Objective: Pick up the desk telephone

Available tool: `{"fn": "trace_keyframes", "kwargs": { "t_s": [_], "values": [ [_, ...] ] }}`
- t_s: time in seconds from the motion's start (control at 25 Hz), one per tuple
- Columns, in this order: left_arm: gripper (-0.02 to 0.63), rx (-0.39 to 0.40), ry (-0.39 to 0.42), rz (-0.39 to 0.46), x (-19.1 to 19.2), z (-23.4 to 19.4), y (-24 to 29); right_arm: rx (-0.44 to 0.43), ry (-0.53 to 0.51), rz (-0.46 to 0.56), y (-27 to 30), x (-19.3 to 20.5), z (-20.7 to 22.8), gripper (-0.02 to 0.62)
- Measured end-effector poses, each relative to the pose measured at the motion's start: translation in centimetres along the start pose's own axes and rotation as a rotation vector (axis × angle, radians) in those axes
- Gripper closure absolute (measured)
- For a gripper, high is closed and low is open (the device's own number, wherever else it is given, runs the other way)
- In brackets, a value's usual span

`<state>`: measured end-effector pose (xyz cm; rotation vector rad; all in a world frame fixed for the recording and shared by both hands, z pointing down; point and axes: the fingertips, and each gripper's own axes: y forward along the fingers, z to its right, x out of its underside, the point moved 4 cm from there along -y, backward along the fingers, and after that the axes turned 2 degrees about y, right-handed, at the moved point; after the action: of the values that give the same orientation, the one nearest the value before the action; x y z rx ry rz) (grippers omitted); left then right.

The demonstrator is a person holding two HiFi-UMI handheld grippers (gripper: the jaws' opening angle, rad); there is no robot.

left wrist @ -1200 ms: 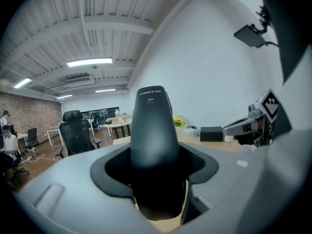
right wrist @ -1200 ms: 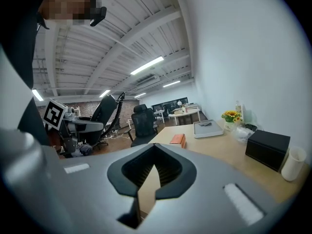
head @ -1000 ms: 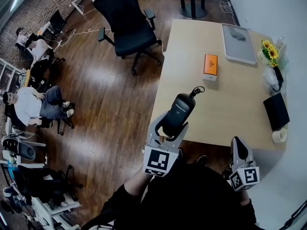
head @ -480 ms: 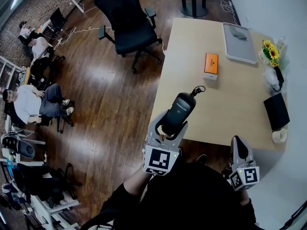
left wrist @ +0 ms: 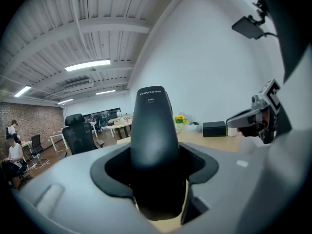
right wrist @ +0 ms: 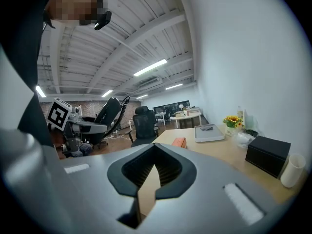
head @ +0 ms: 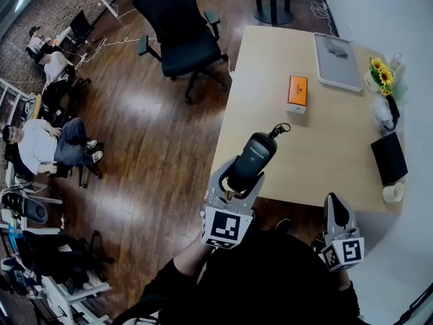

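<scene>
A black telephone handset (head: 254, 156) with a coiled cord at its far end is held above the near edge of the desk (head: 325, 147). My left gripper (head: 238, 181) is shut on the handset's lower end. In the left gripper view the handset (left wrist: 153, 130) stands up between the jaws of the left gripper (left wrist: 156, 179) and fills the middle. My right gripper (head: 336, 212) hangs off the desk's near right corner, shut, with nothing in it. In the right gripper view the pads of the right gripper (right wrist: 155, 172) meet. No telephone base is in view.
On the desk lie an orange box (head: 297, 91), a grey tray (head: 336, 61), yellow flowers (head: 381, 73), a black box (head: 389, 156) and a white roll (head: 394, 191). A black office chair (head: 179, 36) stands left of the desk. A person sits far left (head: 44, 147).
</scene>
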<state>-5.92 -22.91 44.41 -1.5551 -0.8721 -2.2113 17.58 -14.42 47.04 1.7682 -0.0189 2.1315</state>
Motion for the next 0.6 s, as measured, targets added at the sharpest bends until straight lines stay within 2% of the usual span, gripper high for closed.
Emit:
{"fn": "trace_keyframes", "kwargs": {
  "t_s": [0.6],
  "values": [
    [0.345, 0.005, 0.013, 0.000, 0.11, -0.04, 0.11, 0.008, -0.002, 0.000, 0.14, 0.05, 0.02, 0.595]
  ]
}}
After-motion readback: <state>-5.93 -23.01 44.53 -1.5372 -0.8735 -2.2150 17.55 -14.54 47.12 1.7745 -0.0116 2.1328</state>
